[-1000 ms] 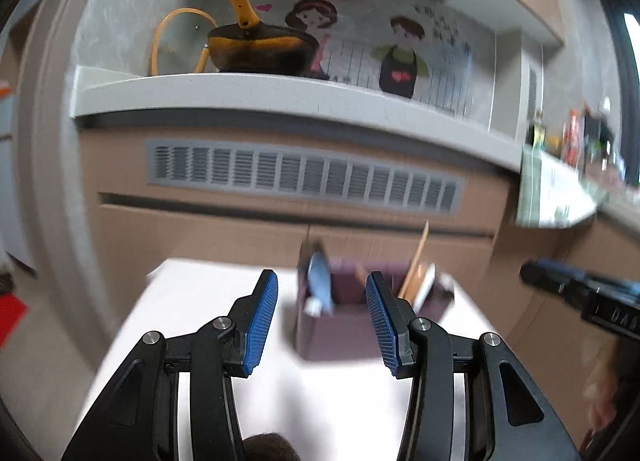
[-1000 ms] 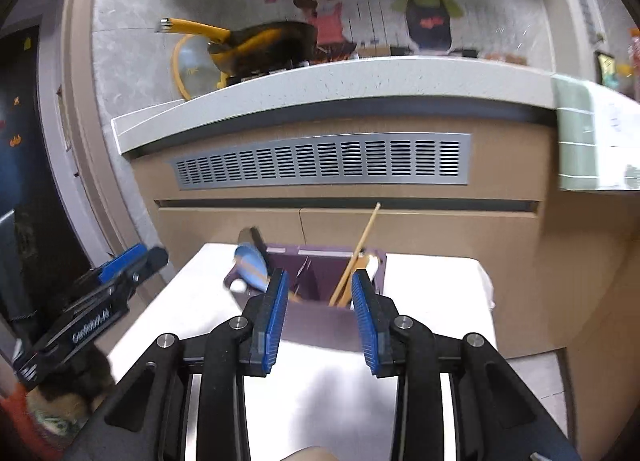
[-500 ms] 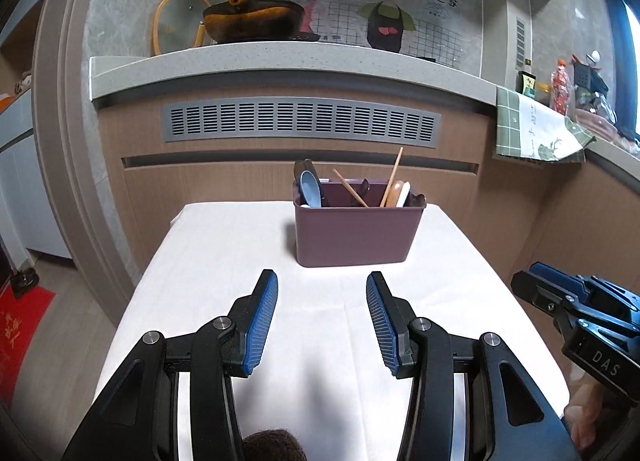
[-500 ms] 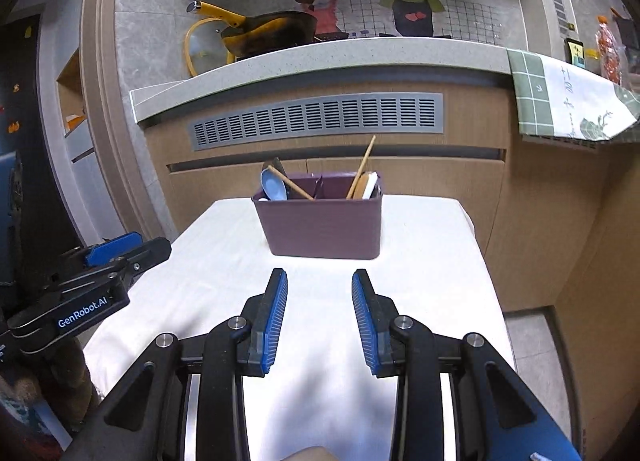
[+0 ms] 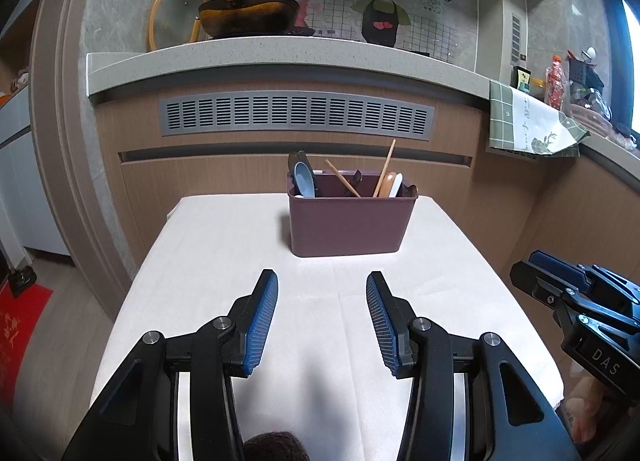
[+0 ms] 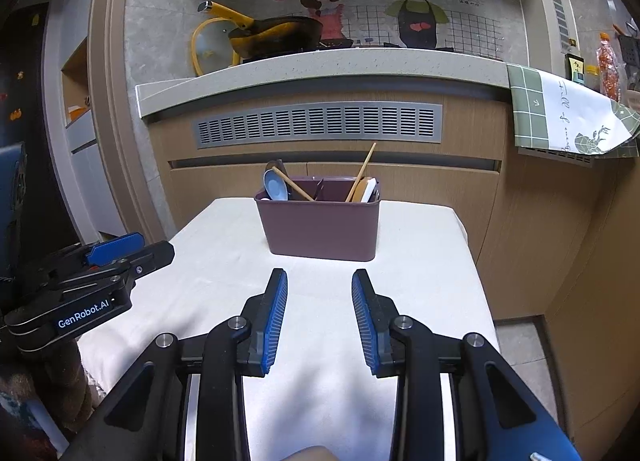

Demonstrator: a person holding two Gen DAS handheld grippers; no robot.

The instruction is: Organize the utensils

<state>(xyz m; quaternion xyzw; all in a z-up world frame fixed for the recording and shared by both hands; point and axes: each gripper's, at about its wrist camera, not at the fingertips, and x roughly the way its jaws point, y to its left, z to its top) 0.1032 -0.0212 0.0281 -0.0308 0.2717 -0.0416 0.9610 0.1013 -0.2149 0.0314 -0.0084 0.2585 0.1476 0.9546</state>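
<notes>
Both tools hang released and empty, left tool and right tool, purple caddy dead ahead. Best approach, I'd say: come in high and pinch one chopstick near its tip.

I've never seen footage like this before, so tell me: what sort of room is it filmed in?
Most likely a home kitchen. A frying pan sits up on a stone counter, and a purple utensil box holding spoons and chopsticks stands on a white-covered table.

Each wrist camera looks forward along its own fingers, low over the worktop; both share the caddy, seemingly near, and the kitchen counter behind.
</notes>
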